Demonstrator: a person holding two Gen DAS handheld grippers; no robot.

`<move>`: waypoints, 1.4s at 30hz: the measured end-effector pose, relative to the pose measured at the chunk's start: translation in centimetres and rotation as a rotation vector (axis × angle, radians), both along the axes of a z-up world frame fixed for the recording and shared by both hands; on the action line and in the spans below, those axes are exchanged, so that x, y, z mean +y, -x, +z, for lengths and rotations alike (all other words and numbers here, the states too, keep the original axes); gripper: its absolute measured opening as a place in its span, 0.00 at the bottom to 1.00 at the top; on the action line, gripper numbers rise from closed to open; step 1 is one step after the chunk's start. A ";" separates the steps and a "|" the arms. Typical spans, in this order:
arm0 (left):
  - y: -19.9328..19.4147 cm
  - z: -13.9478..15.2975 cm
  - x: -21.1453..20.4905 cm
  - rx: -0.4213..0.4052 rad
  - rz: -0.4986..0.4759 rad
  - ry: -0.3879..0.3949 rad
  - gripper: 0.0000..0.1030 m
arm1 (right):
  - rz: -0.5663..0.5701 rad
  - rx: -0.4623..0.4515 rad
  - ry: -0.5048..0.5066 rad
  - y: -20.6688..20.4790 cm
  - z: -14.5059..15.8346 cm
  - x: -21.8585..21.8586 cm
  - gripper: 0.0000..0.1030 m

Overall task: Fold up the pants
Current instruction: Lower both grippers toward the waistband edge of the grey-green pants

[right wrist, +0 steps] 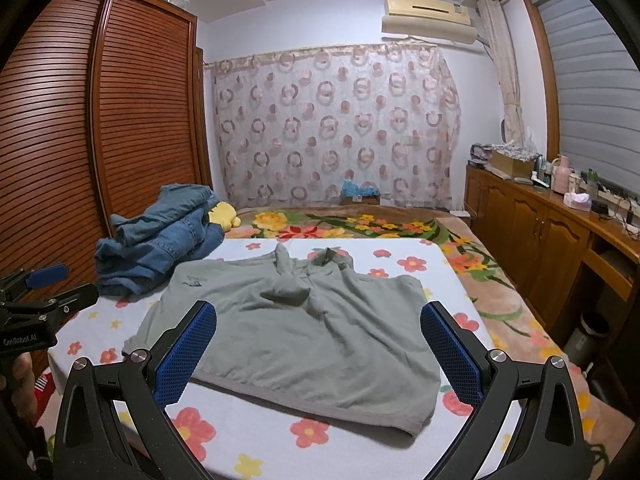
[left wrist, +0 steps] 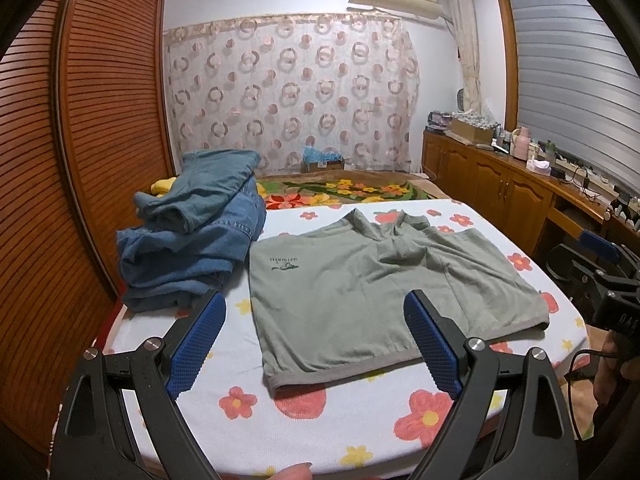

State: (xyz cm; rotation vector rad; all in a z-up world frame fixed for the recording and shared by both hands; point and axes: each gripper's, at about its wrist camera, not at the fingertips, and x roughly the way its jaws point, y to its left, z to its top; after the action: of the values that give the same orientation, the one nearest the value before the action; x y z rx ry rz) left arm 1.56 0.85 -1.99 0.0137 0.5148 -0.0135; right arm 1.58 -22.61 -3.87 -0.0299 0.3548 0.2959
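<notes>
Grey-green shorts [left wrist: 360,292] lie spread flat on the flowered white sheet [left wrist: 360,432], waistband toward me, the legs bunched at the far edge. My left gripper [left wrist: 316,312] hovers open above their near left part, nothing between its blue pads. In the right wrist view the same shorts [right wrist: 304,340] fill the middle of the bed, and my right gripper [right wrist: 320,320] hangs open over their near edge, empty. The other gripper [right wrist: 44,296] shows at the left edge there, and the right one [left wrist: 596,264] at the right edge of the left wrist view.
A pile of blue denim garments [left wrist: 192,236] sits at the bed's far left, next to a yellow plush toy [right wrist: 226,216]. A louvred wooden wardrobe [left wrist: 80,160] lines the left side; wooden cabinets [right wrist: 540,232] with clutter line the right. A flowered blanket [right wrist: 360,224] covers the far bed.
</notes>
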 end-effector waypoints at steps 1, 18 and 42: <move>-0.1 -0.2 0.0 0.004 -0.001 0.000 0.89 | 0.000 0.003 0.002 0.0 0.0 0.1 0.99; -1.7 -4.9 2.0 0.105 -0.005 0.008 0.89 | -0.038 0.100 0.053 -0.9 -1.6 -1.6 0.98; -3.5 -10.6 5.1 0.269 0.005 0.036 0.84 | -0.059 0.302 0.111 -1.3 0.1 -0.3 0.75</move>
State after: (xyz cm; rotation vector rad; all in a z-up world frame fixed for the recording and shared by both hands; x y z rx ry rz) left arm 5.02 5.97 -12.59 -0.0251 0.7838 -0.0195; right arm 2.85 -22.94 -3.80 -0.0844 0.6708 0.2220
